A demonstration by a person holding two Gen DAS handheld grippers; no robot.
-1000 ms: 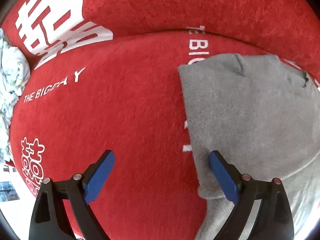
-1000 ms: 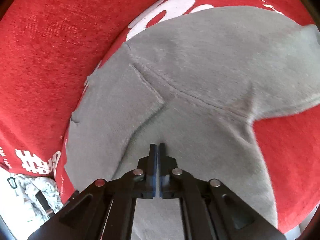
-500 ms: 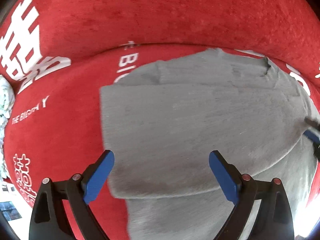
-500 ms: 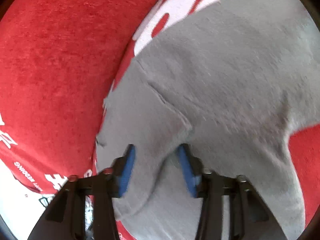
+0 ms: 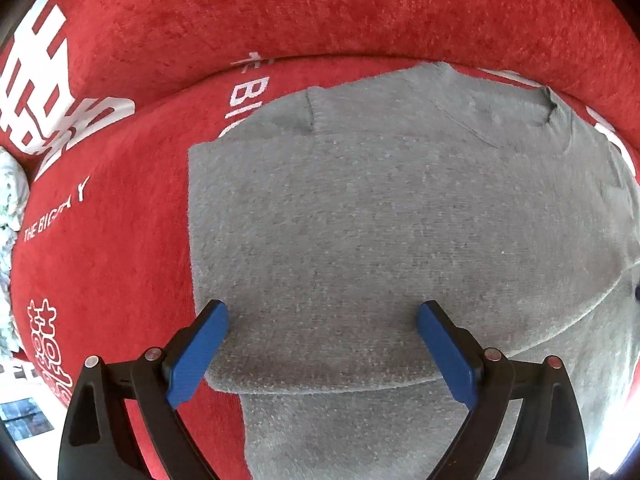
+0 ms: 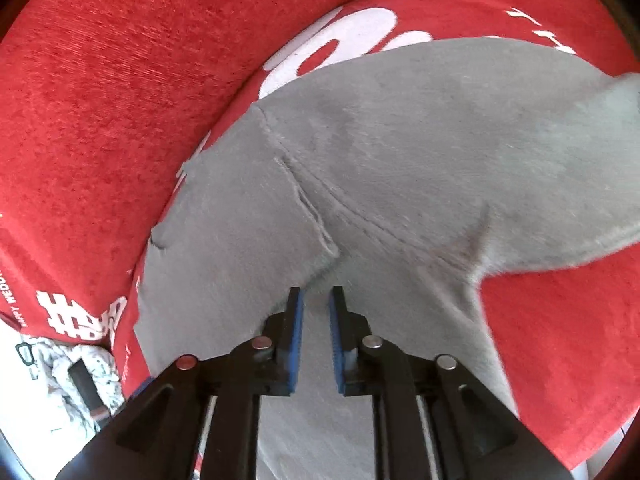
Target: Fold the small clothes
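Observation:
A small grey fleece garment [image 5: 360,220] lies spread on a red cover. In the left wrist view its upper layer is folded over, with the fold's edge [image 5: 320,388] running between my fingers. My left gripper [image 5: 322,312] points straight down over that layer, jaws wide open, nothing between them. In the right wrist view the grey garment [image 6: 400,140] shows a folded flap [image 6: 240,240] and a sleeve reaching right. My right gripper [image 6: 316,296] hovers at the flap's corner, its jaws opening with a narrow gap; the pads press on no cloth.
The red plush cover [image 5: 120,240] with white printed lettering [image 5: 248,96] lies under everything and rises in a ridge at the back [image 6: 100,120]. A pale patterned cloth [image 5: 10,188] lies crumpled at the left edge, seen too in the right wrist view [image 6: 68,368].
My left gripper moved sideways from the red cover to over the folded grey layer, still wide open. My right gripper's jaws, shut a second ago, now stand apart.

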